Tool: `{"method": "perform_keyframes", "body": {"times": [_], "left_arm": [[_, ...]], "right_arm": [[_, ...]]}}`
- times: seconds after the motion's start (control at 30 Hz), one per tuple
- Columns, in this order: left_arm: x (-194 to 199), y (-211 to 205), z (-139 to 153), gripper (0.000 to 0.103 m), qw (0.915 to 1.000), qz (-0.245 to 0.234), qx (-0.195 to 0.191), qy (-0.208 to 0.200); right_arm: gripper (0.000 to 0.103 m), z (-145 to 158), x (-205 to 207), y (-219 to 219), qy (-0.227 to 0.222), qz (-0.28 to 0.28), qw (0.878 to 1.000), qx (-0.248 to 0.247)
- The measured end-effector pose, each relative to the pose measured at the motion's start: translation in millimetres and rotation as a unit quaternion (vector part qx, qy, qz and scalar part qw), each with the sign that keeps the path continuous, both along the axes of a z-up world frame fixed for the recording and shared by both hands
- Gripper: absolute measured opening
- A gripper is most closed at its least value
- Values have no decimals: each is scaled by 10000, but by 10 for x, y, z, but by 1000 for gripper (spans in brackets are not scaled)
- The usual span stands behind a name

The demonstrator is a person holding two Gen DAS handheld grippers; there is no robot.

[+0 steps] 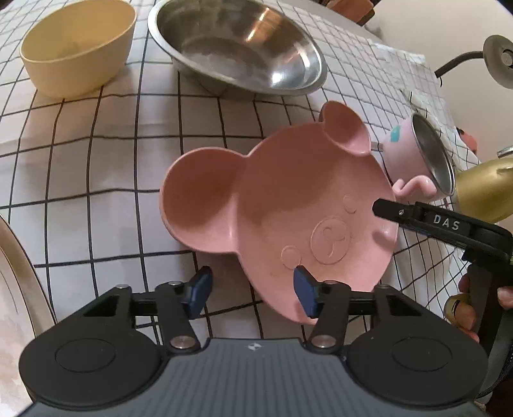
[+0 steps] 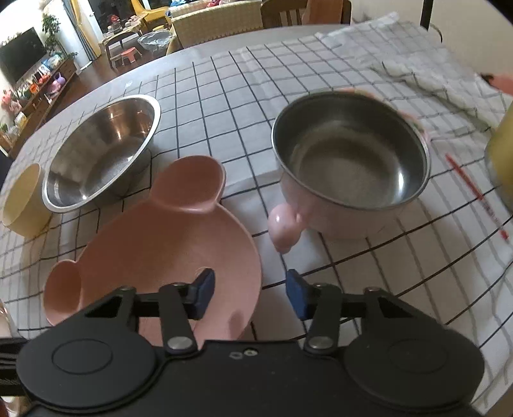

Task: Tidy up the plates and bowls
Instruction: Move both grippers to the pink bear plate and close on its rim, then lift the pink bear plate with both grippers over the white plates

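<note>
Fingers (image 2: 202, 290) partly masking pink plate (image 2: 166, 243)

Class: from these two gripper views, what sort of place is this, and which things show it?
Most likely a home dining area opening onto a living room: a table under a checked tablecloth with a pink bear-shaped plate, and behind it a television and chairs.

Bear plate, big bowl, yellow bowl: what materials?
Bear plate: looks like matte pink plastic or a fibre composite; dull surface, moulded face relief. Big bowl: stainless steel by the look; brushed inside with bright highlights and reflections. Yellow bowl: matte cream-yellow, thick rim, no gloss; probably the same kind of plastic, can't confirm.
</note>
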State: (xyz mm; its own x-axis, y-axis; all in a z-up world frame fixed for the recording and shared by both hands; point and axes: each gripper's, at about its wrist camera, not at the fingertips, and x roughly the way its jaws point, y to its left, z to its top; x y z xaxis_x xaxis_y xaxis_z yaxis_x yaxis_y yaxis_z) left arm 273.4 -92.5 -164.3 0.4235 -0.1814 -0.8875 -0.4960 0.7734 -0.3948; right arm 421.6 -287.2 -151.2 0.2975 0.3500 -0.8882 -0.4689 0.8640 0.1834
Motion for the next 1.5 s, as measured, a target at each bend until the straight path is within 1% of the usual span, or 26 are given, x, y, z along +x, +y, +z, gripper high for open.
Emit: {"method": "perform_keyframes", "body": {"times": [0.03,0.07,0.17,0.2,0.27,0.3,0.37,0.4,0.57,0.67,0.8,0.9,1.03,1.27,1.37,1.5], "left_arm": [[10,0,-3,46,10000,1,-2,-1],[16,2,-5,38,10000,14,-14,2],[16,14,-20,31,10000,61,-23,27],[14,18,-21,28,10000,69,-7,42],[16,29,-23,23,10000,65,7,60],[8,41,-26,22,10000,83,-29,41],[8,57,-29,14,9999,55,-134,-14],[9,59,-18,12,9999,27,-123,-45],[-30,103,32,12,9999,-50,0,-142],[-67,150,76,12,9997,-62,148,-205],[-142,249,129,12,9993,-73,241,-276],[-214,293,207,12,9987,-182,356,-332],[-326,345,307,12,9975,-317,458,-426],[-626,498,545,12,9962,-420,505,-571],[-783,598,634,12,9959,-420,544,-596],[-1018,802,725,12,9961,-374,568,-565]], "right_arm": [[42,-19,15,-1,38,-24,10000,23],[38,-30,25,-2,66,-45,10000,35],[26,-80,78,-25,232,-163,9996,81],[25,-95,95,-34,283,-213,9993,108],[17,-112,122,-54,376,-294,9987,197],[16,-117,134,-63,410,-335,9983,232],[15,-117,149,-69,458,-400,9977,289],[15,-118,148,-67,455,-415,9977,298],[12,-76,78,-88,388,-434,9975,390],[10,-15,-18,-109,328,-370,9978,445],[8,67,-151,-168,468,-442,9956,675],[9,131,-290,-185,522,-466,9949,720],[10,235,-516,-182,459,-439,9951,751],[10,474,-875,-137,308,-536,9934,971],[11,599,-1057,-57,234,-576,9924,1060],[11,724,-1317,99,138,-483,9923,1132]]}}
